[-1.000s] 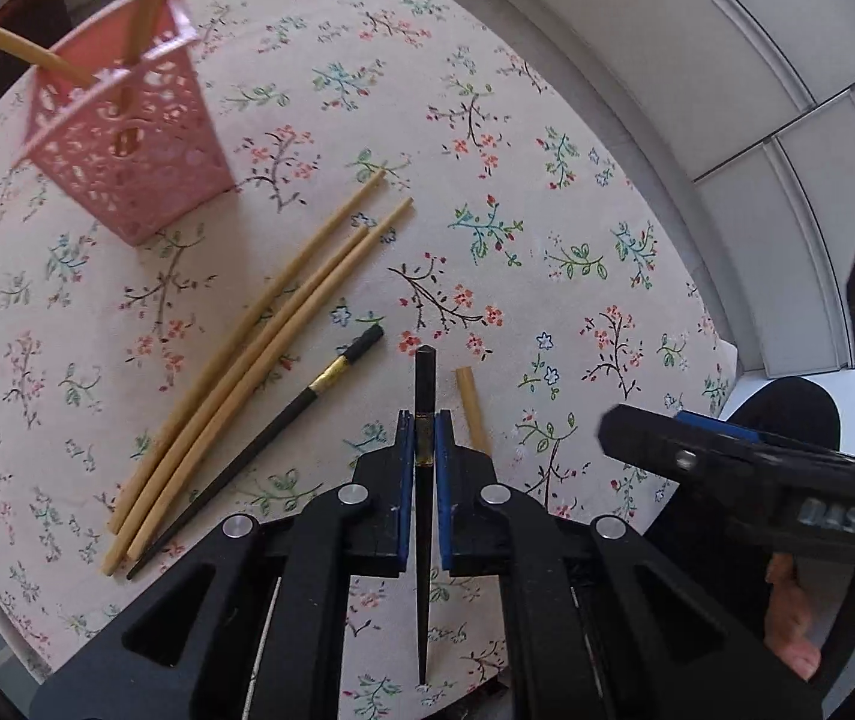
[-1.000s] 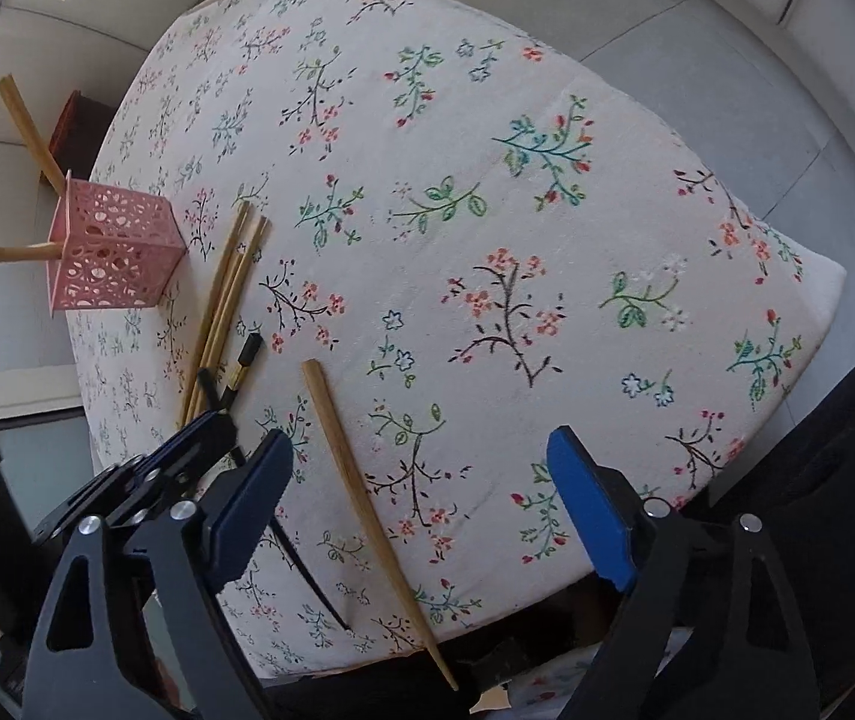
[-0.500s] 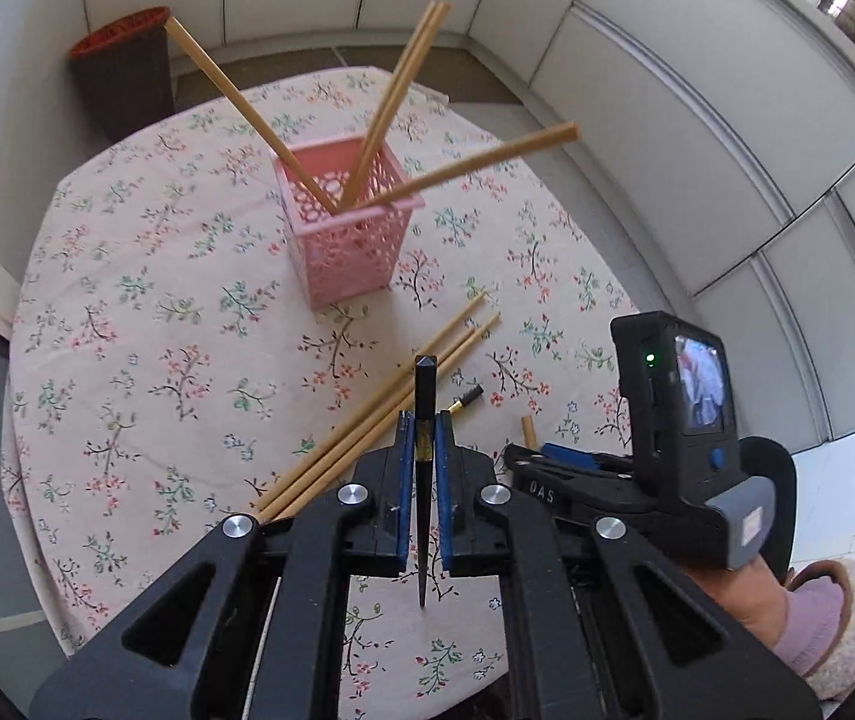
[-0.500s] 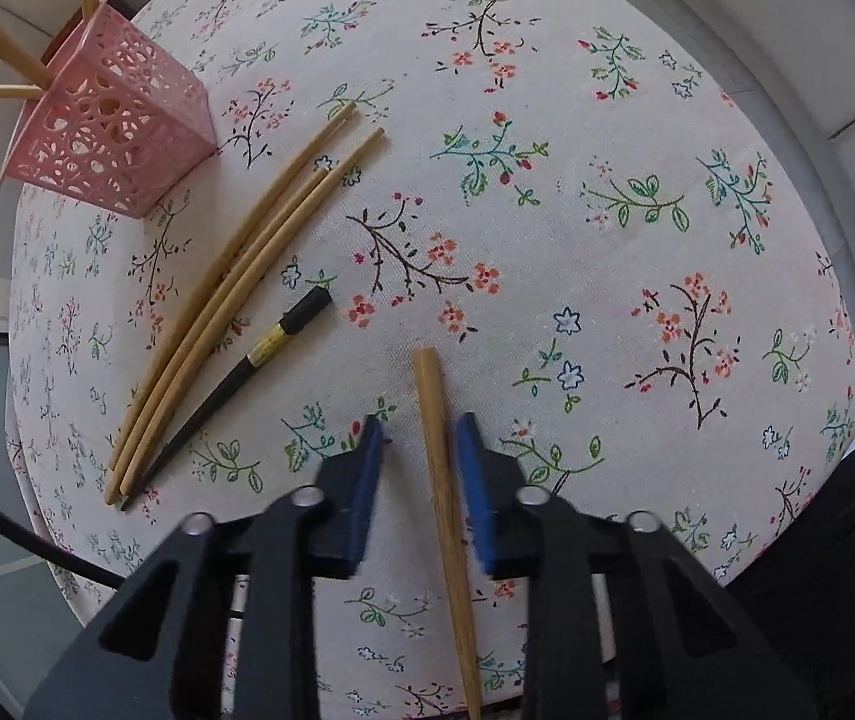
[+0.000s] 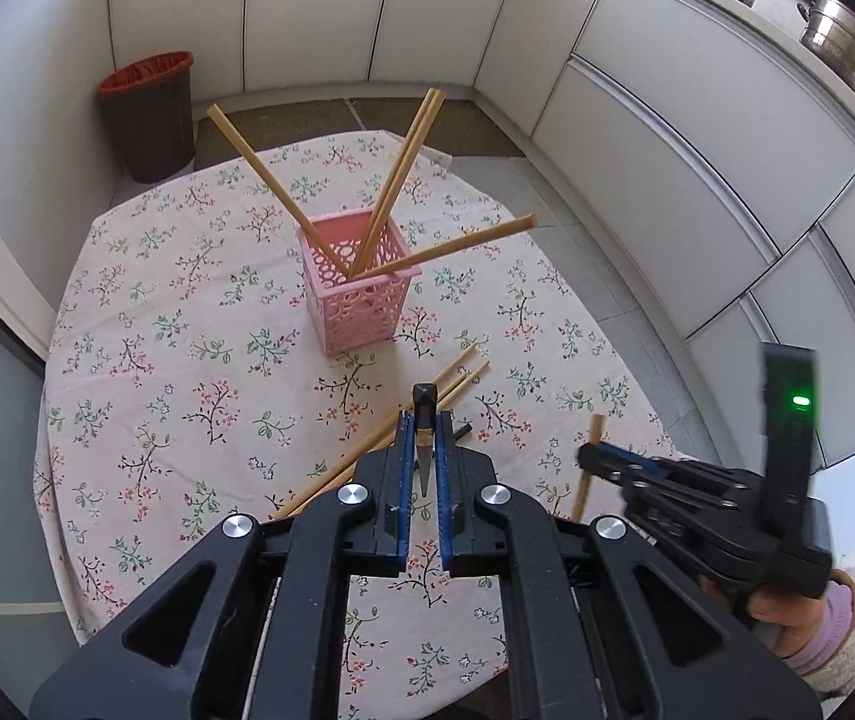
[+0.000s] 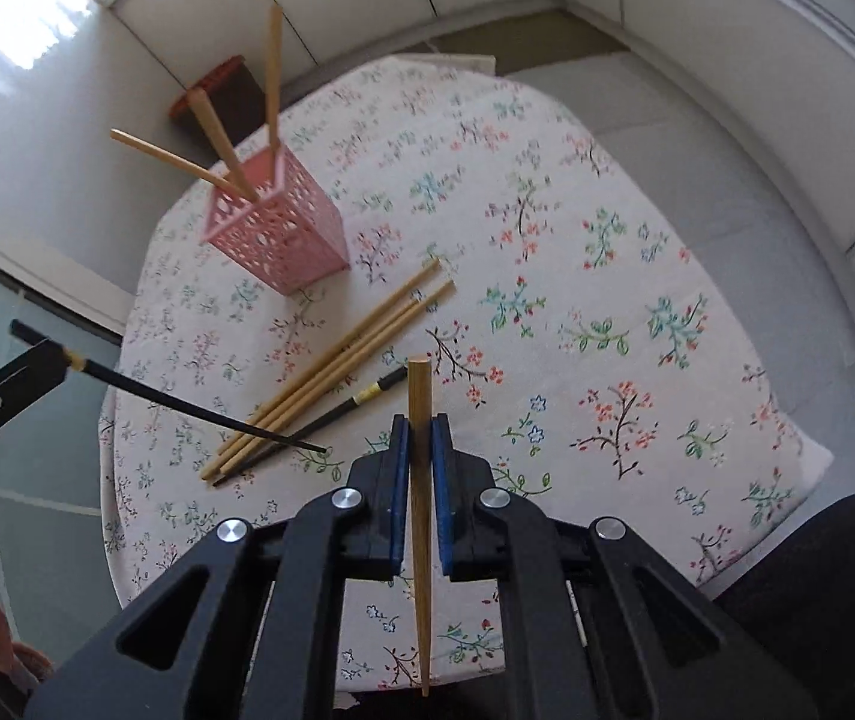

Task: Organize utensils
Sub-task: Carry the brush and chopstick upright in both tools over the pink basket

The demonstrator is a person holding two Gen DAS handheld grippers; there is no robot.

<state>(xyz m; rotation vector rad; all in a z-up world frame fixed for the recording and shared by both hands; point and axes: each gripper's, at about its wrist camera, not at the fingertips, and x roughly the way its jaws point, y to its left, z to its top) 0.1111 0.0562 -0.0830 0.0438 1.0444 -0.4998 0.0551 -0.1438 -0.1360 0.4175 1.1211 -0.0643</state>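
Left gripper (image 5: 422,420): jaws clenched on one black chopstick (image 5: 425,414), thick end forward, thin tip trailing back between the fingers. It is lifted off the cloth. Right gripper (image 6: 421,426): jaws clamped on one wooden chopstick (image 6: 418,396), blunt end forward, pointed tip running back past the frame bottom. Also lifted.

On the table (image 6: 607,312): three wooden chopsticks (image 6: 337,360) lying bundled, side by side and touching, plus a second black chopstick (image 6: 331,414) just beside them on the near side. So four loose pieces down, two in the air.

Pink basket (image 5: 358,291) stands upright behind the bundle, near its far ends but apart. Four wooden chopsticks (image 5: 400,174) in it per the left wrist view: one leaning left, two together leaning right, one nearly flat out to the right. They splay wide over the rim.

Floral cloth is bare to the right of the bundle and to the basket's left. Table edge sits right under both grippers. Trash bin (image 5: 148,114) on the floor beyond the far edge; cabinets (image 5: 667,168) along the right.
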